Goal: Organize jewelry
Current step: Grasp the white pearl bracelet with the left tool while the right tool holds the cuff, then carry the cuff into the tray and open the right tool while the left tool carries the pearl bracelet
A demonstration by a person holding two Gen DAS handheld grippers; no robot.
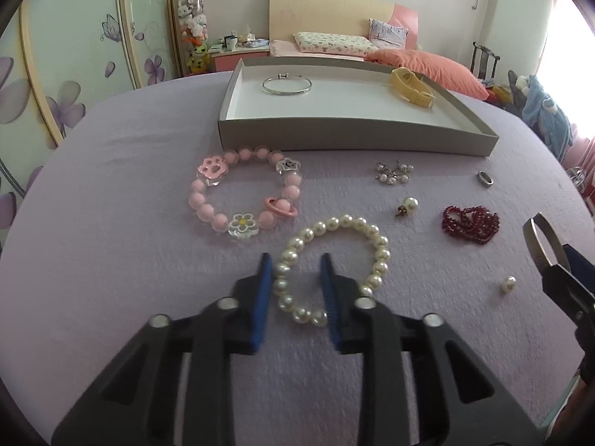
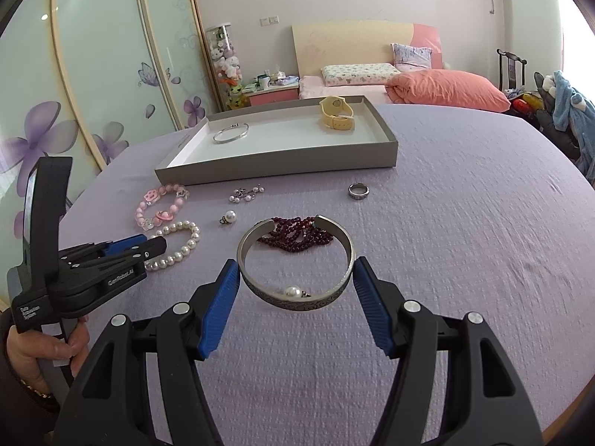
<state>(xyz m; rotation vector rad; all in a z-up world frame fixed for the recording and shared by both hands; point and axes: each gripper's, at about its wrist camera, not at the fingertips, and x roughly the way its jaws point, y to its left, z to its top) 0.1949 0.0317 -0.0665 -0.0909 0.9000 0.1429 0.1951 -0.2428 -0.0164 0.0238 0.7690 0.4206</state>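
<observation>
My left gripper point(image 1: 294, 260) is closed to a narrow gap, with the pearl bracelet point(image 1: 331, 267) strand running between its blue pads. My right gripper point(image 2: 295, 273) holds a silver cuff bangle point(image 2: 295, 264) across its width, lifted over the purple cloth point(image 2: 446, 260) (a loose pearl point(image 2: 292, 291) shows through it). Short of the grey tray point(image 1: 357, 137) lie the pink bead bracelet point(image 1: 243, 193) and red beads point(image 1: 470, 224). In the tray rest a thin bangle point(image 1: 286, 84) and a yellow watch point(image 1: 411, 87).

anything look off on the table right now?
Nothing damaged or spilled. Only the thin silver bangle and yellow strap watch are in the grey tray; the loose white pearl and pearl earring lie separately on the purple cloth.
</observation>
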